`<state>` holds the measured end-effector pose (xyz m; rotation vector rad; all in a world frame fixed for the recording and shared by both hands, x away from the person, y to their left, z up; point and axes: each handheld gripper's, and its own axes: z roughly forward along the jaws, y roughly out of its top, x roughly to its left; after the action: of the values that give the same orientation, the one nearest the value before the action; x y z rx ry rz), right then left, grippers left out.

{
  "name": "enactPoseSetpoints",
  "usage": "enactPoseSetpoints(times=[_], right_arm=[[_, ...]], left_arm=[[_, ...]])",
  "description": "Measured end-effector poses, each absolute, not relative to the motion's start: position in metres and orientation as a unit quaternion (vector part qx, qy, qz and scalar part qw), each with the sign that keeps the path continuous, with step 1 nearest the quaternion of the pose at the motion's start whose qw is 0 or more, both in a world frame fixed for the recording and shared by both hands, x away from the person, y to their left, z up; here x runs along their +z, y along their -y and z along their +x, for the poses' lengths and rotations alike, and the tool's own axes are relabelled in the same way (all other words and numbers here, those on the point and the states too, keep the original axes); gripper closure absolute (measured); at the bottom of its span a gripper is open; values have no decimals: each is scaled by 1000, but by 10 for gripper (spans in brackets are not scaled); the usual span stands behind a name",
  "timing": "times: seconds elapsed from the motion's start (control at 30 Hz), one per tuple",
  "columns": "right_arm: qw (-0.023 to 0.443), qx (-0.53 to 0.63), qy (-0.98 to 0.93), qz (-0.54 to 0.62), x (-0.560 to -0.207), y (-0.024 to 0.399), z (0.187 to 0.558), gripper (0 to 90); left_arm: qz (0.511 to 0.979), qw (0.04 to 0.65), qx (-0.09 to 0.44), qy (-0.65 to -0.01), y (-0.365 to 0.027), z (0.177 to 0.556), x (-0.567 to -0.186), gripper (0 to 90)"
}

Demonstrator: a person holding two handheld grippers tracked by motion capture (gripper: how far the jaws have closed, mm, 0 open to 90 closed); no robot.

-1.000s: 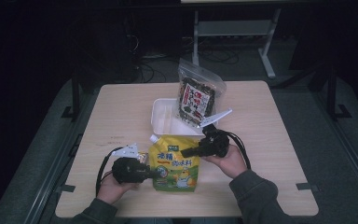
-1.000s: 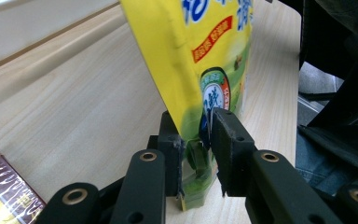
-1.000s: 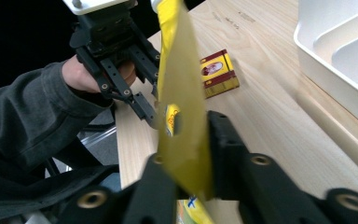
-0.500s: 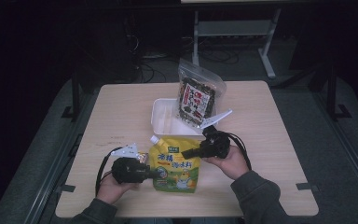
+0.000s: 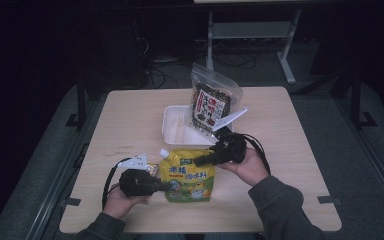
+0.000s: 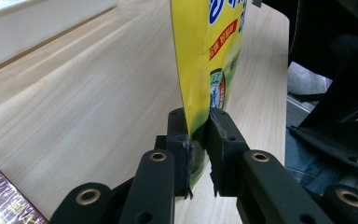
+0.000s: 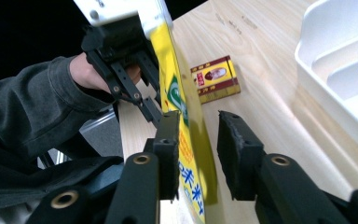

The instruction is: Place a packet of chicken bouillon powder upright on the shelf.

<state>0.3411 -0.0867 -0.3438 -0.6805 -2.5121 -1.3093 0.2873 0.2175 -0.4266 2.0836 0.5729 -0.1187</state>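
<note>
Over on the left, the left gripper (image 5: 167, 186) sits low near the front of the table (image 5: 130, 120), its jaws clamped tight on the lower left edge of the yellow pouch (image 5: 189, 172); in the left gripper view the yellow film (image 6: 200, 70) is pinched flat between the two black pads. Just behind that gripper a small red and gold packet (image 5: 152, 169) lies flat on the wood, and in the right gripper view it (image 7: 216, 78) rests beyond the pouch, apart from it. The pouch itself stands near the front middle of the table, held up on edge, its white spout cap (image 5: 164, 152) at the top left corner. Moving right, the right gripper (image 5: 201, 161) comes in at the pouch's upper right side; its jaws have just been opening, and the pouch edge (image 7: 189, 154) sits between them, resting against one pad with a clear gap to the other. Behind it lies a white tray (image 5: 177, 131), and a clear bag of dark snacks (image 5: 211, 102) stands at the tray's right end.
</note>
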Motion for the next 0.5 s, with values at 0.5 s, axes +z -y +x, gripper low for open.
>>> enactPoseSetpoints(times=[0.5], right_arm=[[124, -343, 914, -175, -303, 54, 354, 811]], left_arm=[[853, 469, -44, -223, -216, 286, -423, 796]])
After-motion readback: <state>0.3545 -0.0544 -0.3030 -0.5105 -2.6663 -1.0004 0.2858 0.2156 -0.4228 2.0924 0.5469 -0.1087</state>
